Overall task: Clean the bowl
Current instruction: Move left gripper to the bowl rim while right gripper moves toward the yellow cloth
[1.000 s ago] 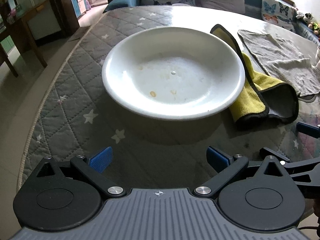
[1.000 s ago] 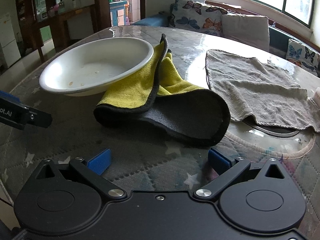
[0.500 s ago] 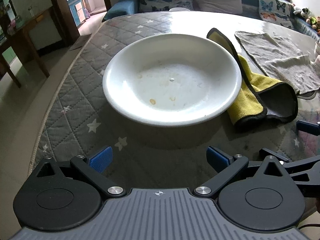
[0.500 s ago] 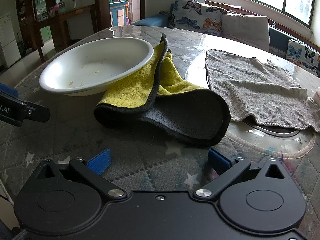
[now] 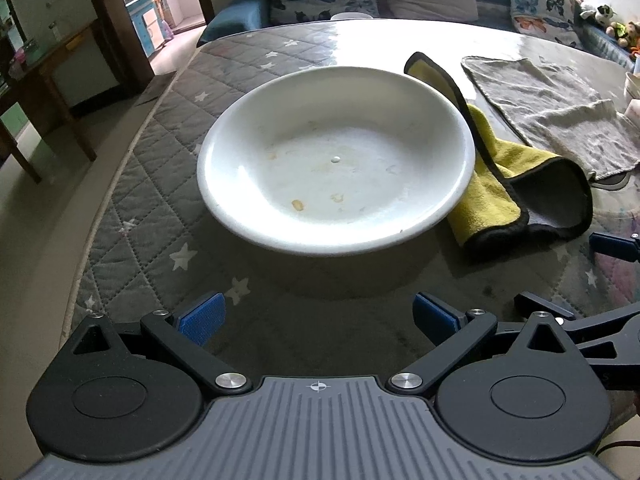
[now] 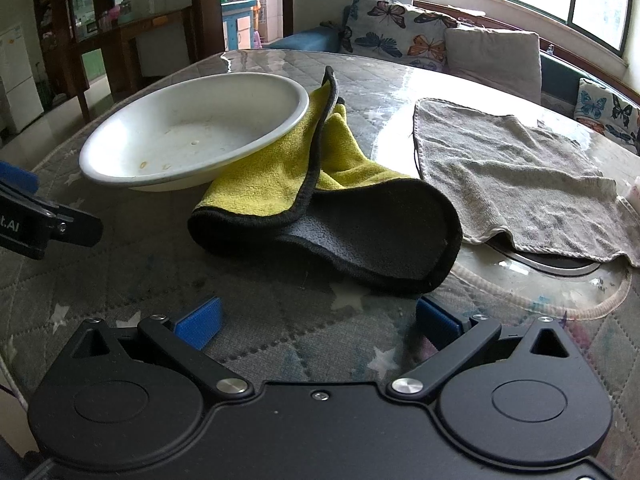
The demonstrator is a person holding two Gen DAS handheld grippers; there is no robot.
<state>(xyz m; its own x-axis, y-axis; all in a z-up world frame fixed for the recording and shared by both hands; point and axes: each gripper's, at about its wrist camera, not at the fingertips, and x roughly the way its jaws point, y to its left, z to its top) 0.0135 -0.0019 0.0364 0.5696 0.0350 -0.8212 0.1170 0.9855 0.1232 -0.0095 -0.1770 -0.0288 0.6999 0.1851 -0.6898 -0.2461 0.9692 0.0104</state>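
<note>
A wide white bowl (image 5: 336,156) (image 6: 192,128) with a few yellowish food specks inside sits on the quilted grey table cover. A yellow and dark grey cloth (image 5: 504,192) (image 6: 320,200) lies folded against the bowl's right rim. My left gripper (image 5: 318,316) is open, just short of the bowl's near edge, with nothing between its blue pads. My right gripper (image 6: 316,320) is open too, in front of the cloth's dark grey fold and apart from it. The left gripper's finger (image 6: 36,216) shows at the left edge of the right wrist view.
A grey towel (image 6: 516,176) (image 5: 548,112) lies spread at the right, partly over a round metal piece (image 6: 552,260). The table edge (image 5: 108,196) curves away on the left, with floor and a wooden table leg beyond. Butterfly cushions (image 6: 400,36) line a bench behind.
The left gripper has risen and tilted, so the bowl sits lower and farther in its view. The right gripper has barely moved. Both stay open.
</note>
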